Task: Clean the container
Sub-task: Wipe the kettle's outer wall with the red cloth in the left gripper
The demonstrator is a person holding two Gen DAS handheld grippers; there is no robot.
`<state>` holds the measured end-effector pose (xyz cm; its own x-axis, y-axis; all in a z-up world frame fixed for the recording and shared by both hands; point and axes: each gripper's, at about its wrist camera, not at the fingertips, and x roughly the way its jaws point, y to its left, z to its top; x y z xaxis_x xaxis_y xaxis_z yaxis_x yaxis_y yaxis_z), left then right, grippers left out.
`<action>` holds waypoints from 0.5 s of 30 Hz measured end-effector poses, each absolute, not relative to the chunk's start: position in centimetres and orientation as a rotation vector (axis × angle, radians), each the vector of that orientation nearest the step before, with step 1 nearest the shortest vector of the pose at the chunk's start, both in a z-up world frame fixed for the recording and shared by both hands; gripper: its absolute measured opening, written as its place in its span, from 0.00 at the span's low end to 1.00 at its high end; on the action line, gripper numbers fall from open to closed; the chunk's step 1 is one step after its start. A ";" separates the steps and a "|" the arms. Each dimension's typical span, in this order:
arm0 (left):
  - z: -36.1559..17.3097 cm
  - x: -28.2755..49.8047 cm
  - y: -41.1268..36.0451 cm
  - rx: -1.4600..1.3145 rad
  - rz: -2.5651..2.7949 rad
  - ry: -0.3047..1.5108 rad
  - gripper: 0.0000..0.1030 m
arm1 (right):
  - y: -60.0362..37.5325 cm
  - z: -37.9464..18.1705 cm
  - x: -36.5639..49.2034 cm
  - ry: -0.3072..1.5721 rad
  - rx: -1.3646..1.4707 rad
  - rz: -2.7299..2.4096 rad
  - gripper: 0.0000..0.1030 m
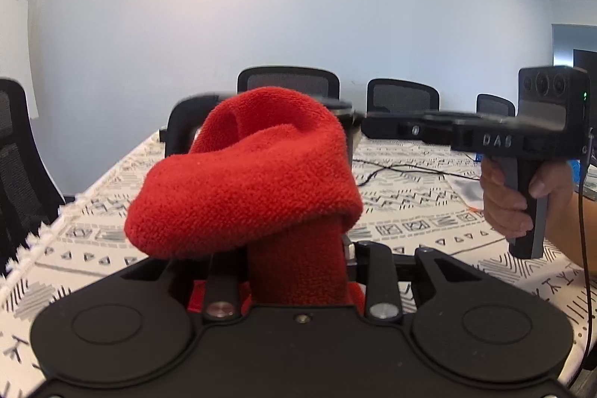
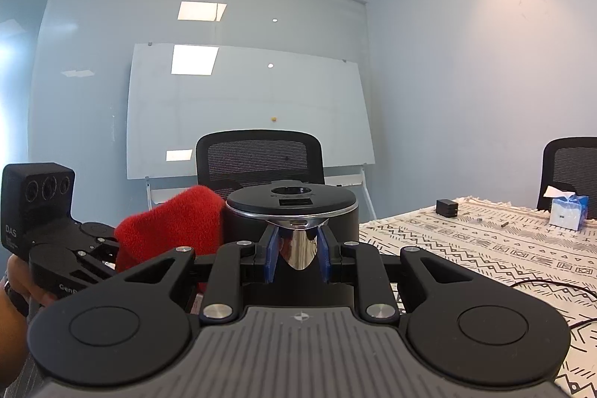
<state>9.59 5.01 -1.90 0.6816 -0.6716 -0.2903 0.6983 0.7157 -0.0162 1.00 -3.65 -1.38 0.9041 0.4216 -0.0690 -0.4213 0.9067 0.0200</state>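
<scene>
The container [image 2: 291, 211] is a black kettle-like pot with a round black lid and a shiny metal spout. My right gripper [image 2: 297, 254] is shut on its spout, blue pads on either side, and holds it above the table. My left gripper [image 1: 294, 248] is shut on a red fleece cloth [image 1: 246, 174] that bulges over the fingers and hides them. The cloth [image 2: 171, 230] presses against the container's left side. In the left wrist view the container [image 1: 345, 122] is mostly hidden behind the cloth, with its black handle [image 1: 179, 125] at the left.
A table with a white patterned cloth [image 1: 410, 211] lies below. A black cable [image 1: 395, 168] runs across it. Black office chairs [image 1: 287, 81] stand around. A tissue box [image 2: 569, 211] and a small black box [image 2: 446, 207] sit at the far right. A whiteboard [image 2: 246, 110] stands behind.
</scene>
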 end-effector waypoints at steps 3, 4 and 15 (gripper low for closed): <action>-1.7 9.2 4.7 0.113 -0.770 0.270 0.33 | -3.7 -1.4 0.9 0.072 0.004 0.434 0.21; -1.9 9.1 4.6 0.115 -0.771 0.271 0.33 | -3.7 -1.4 0.9 0.071 0.004 0.434 0.21; -2.4 8.9 4.2 0.131 -0.757 0.290 0.33 | -3.4 -1.5 0.9 0.072 0.010 0.432 0.21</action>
<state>8.93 4.21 -2.42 0.6892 -0.6569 -0.3058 0.6930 0.7208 0.0133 0.94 -3.45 -1.45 0.9057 0.4186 -0.0672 -0.4179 0.9082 0.0246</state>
